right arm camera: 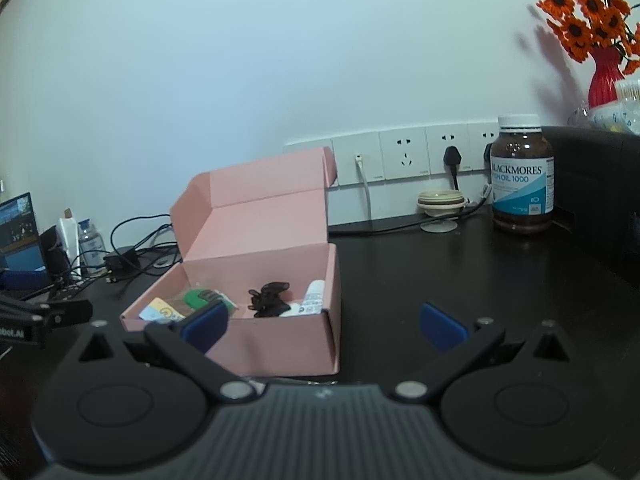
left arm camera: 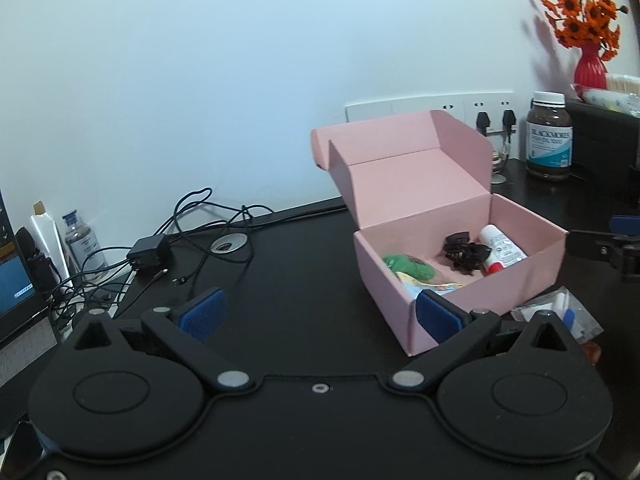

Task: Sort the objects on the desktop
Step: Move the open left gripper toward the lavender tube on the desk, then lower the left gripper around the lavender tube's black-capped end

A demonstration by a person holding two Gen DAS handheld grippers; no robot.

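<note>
A pink cardboard box (left arm camera: 476, 304) (right arm camera: 280, 344) stands on the black desk with its lid up. Inside lie a green item (left arm camera: 408, 266) (right arm camera: 196, 298), a black hair clip (left arm camera: 466, 254) (right arm camera: 270, 300), a white tube with a red cap (left arm camera: 502, 250) (right arm camera: 314, 298) and a printed packet (right arm camera: 160, 310). My left gripper (left arm camera: 320, 316) is open and empty, its right finger just before the box's near corner. My right gripper (right arm camera: 324, 326) is open and empty too, with its left finger in front of the box's front wall. A clear plastic packet (left arm camera: 560, 312) lies right of the box.
A brown Blackmores bottle (left arm camera: 549, 136) (right arm camera: 522, 174) stands at the back right beside a black case (right arm camera: 592, 184). A red vase of orange flowers (left arm camera: 592, 68) (right arm camera: 606, 76) sits on it. Wall sockets (right arm camera: 404, 158), tangled cables and an adapter (left arm camera: 150, 254), a laptop (left arm camera: 16, 292) and small bottles (left arm camera: 80, 240) fill the left.
</note>
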